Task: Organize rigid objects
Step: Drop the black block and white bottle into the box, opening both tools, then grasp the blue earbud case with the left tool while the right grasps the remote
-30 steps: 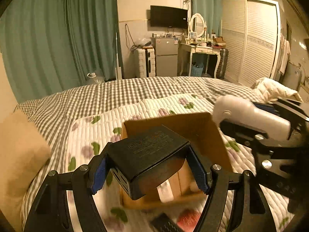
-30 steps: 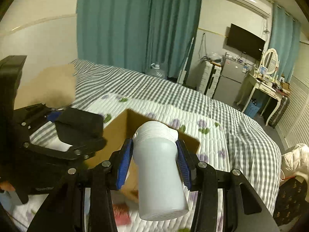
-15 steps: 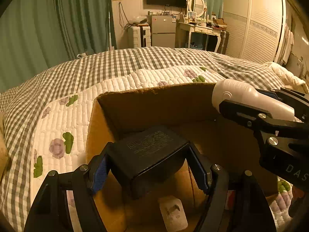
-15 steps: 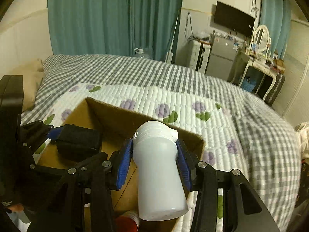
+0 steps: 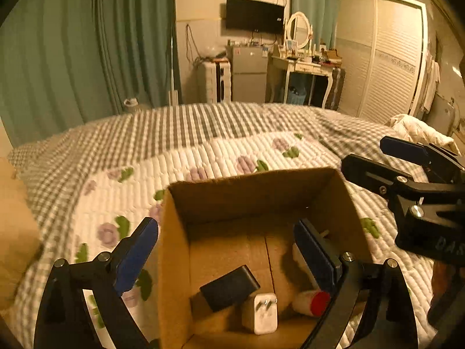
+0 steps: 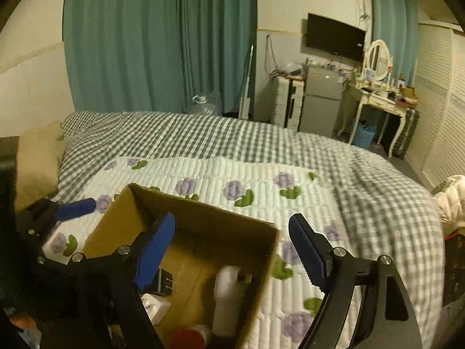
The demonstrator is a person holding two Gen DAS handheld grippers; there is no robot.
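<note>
The open cardboard box [image 5: 174,247] sits on the flowered quilt [image 5: 203,160]. Inside it lie a white bottle [image 6: 229,299], a black adapter [image 5: 229,288], a white plug charger [image 5: 260,312] and a red-capped item [image 5: 312,302]. My left gripper [image 5: 229,247] and my right gripper [image 6: 232,247] are both wide apart, holding nothing.

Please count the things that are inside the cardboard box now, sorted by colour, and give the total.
Inside the cardboard box:
Black: 1, the black adapter
White: 2, the white plug charger and the white bottle
White with a red cap: 1, the small red-capped bottle
Total: 4
</note>
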